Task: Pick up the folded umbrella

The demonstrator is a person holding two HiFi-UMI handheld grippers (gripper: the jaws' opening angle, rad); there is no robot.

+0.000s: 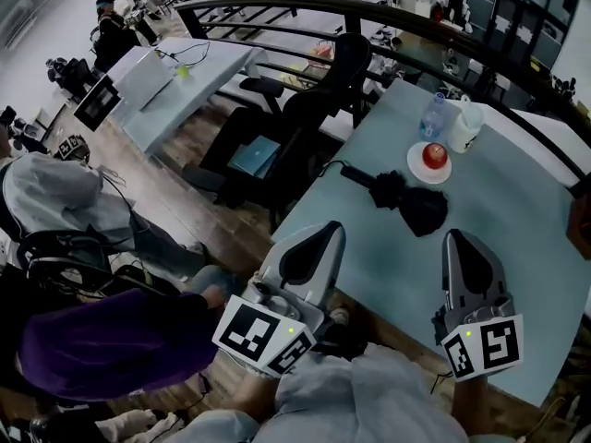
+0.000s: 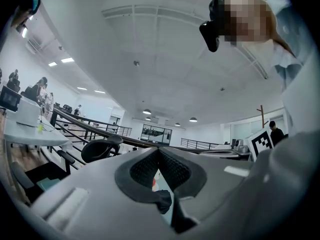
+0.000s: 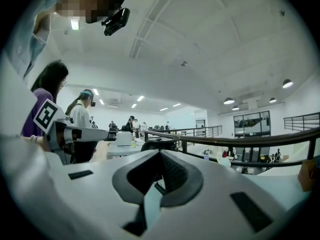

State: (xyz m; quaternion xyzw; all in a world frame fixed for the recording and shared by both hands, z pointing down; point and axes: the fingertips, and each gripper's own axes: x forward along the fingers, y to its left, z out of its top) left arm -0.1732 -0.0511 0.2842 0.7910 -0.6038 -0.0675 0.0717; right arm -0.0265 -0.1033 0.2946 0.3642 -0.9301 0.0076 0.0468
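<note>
Left tongs (image 1: 323, 235) and right tongs (image 1: 458, 240) sat closed, empty; folded umbrella (image 1: 406, 198) lay untouched ahead of them, pick-up not started

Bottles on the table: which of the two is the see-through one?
The clear, bluish water bottle, the left of the pair in the head view. The white bottle beside it is opaque.

A red apple (image 1: 435, 155) sits on a white plate (image 1: 413, 167) on the pale tabletop (image 1: 517, 247) — a clear bottle (image 1: 434, 116) and a white bottle (image 1: 464, 127) stand just behind. A black office chair (image 1: 323, 90) stands near the tabletop's edge.
</note>
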